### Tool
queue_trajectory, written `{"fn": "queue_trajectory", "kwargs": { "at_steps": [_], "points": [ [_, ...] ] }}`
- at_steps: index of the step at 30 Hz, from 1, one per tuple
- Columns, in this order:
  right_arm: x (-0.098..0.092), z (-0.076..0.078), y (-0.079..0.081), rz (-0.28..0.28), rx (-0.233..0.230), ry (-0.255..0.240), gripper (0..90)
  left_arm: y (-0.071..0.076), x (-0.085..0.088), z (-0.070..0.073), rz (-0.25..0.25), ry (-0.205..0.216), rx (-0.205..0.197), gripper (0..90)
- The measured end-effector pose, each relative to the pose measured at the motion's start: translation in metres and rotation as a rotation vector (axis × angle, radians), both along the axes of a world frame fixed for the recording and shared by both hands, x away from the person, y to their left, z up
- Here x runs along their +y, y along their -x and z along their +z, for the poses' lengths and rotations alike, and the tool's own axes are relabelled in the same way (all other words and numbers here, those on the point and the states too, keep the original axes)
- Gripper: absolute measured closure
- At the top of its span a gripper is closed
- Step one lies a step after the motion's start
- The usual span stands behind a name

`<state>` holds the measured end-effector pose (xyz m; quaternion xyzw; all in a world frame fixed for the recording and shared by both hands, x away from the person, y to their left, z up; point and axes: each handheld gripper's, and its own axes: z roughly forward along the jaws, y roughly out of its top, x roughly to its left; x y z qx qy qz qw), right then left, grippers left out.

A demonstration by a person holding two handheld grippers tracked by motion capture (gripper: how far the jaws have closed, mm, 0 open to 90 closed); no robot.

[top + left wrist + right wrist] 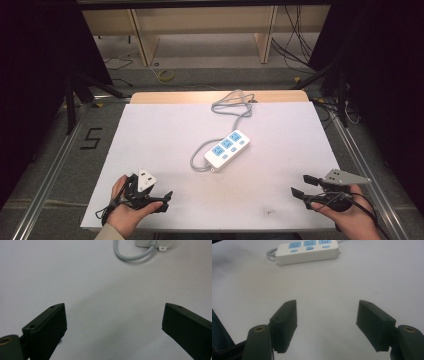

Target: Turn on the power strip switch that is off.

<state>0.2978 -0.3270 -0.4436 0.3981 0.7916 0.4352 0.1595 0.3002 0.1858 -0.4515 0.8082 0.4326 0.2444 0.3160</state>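
White plastic power strip with blue sockets [227, 148] is seen mid-table, its grey cable [233, 106] looped behind. Left gripper [159, 199] and right gripper [302, 185], jaws apart, are held well short. Cable drag could swing the strip.

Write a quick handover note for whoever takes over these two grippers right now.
Left gripper: open, holding nothing, at the near left of the white table.
Right gripper: open, holding nothing, at the near right.
Power strip: lies mid-table, apart from both grippers, with its grey cable looping toward the far edge.
Done: nothing visibly handled yet.
Left: probably reach in and grasp the strip.
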Motion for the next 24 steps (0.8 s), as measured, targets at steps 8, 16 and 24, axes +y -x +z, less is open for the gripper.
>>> {"fn": "queue_trajectory", "kwargs": {
  "at_steps": [8, 16, 24],
  "points": [
    [0.000, 0.004, 0.001, -0.003, -0.009, 0.013, 49.8, -0.001, 0.000, 0.000, 0.004, 0.001, -0.019, 5.9],
    [0.004, 0.009, -0.004, 0.019, -0.030, 0.062, 82.5, -0.003, -0.004, 0.000, 0.002, -0.005, -0.026, 6.7],
    [0.011, 0.012, -0.012, 0.029, -0.037, 0.086, 90.0, -0.004, -0.006, -0.001, -0.001, -0.005, -0.022, 7.1]
  ]
}}
